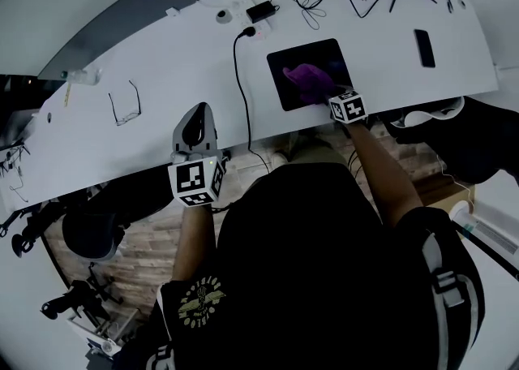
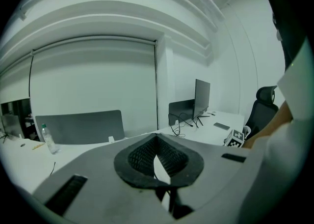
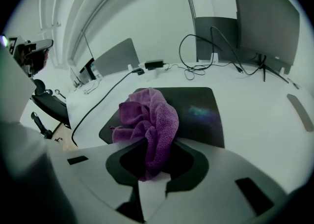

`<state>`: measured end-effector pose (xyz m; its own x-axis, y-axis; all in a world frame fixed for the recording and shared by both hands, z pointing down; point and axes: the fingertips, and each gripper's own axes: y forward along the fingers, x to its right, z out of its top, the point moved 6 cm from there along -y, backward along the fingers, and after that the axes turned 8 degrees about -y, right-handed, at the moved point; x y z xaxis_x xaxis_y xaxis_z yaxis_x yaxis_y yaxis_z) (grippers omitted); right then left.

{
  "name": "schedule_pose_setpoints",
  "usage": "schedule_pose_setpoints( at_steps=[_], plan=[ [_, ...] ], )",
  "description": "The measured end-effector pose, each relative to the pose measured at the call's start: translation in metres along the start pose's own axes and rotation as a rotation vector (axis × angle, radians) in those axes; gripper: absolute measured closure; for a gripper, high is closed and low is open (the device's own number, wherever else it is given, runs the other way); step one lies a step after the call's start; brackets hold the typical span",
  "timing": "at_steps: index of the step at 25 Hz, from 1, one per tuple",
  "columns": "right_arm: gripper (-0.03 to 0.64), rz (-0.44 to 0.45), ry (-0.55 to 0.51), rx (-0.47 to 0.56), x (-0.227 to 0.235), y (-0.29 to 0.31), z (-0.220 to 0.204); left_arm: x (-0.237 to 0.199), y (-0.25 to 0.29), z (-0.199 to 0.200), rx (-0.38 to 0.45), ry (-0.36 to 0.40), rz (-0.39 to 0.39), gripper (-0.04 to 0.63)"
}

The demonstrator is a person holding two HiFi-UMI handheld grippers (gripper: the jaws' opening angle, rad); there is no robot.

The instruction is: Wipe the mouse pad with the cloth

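In the head view the black mouse pad [image 1: 304, 58] lies right of centre in the upper part of the frame, on the white desk [image 1: 162, 60]; the purple cloth [image 1: 308, 80] sits bunched on the pad's lower half; the right gripper [image 3: 159, 142] has its jaws clamped on one fold of that cloth, the rest heaped on the pad ahead of it; the left gripper [image 2: 157, 140] sits at lower centre-left over the desk's near edge, jaws closed together with nothing between them; glasses [image 1: 126, 106] lie further left.
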<state>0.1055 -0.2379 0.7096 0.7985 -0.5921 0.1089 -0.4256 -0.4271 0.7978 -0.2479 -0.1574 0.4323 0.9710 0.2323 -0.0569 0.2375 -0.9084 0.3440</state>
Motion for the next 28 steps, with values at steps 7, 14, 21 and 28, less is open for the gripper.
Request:
schedule_pose_setpoints(
  at_steps=[7,14,21,28],
  plan=[
    [0.532,-0.079,0.043,-0.035,0.047,-0.022,-0.021,0.012,0.025,0.008,0.011,-0.008,-0.030,0.594],
    [0.532,-0.144,0.037,-0.083,0.079,-0.034,-0.035,0.023,0.043,0.021,0.035,-0.013,-0.045,0.594],
    [0.535,-0.107,0.018,0.143,0.074,-0.088,0.005,0.031,0.041,0.046,0.081,0.014,-0.052,0.594],
    [0.537,-0.105,-0.128,0.544,0.020,-0.214,0.109,0.037,0.017,0.084,0.154,0.035,-0.055,0.594]
  ],
)
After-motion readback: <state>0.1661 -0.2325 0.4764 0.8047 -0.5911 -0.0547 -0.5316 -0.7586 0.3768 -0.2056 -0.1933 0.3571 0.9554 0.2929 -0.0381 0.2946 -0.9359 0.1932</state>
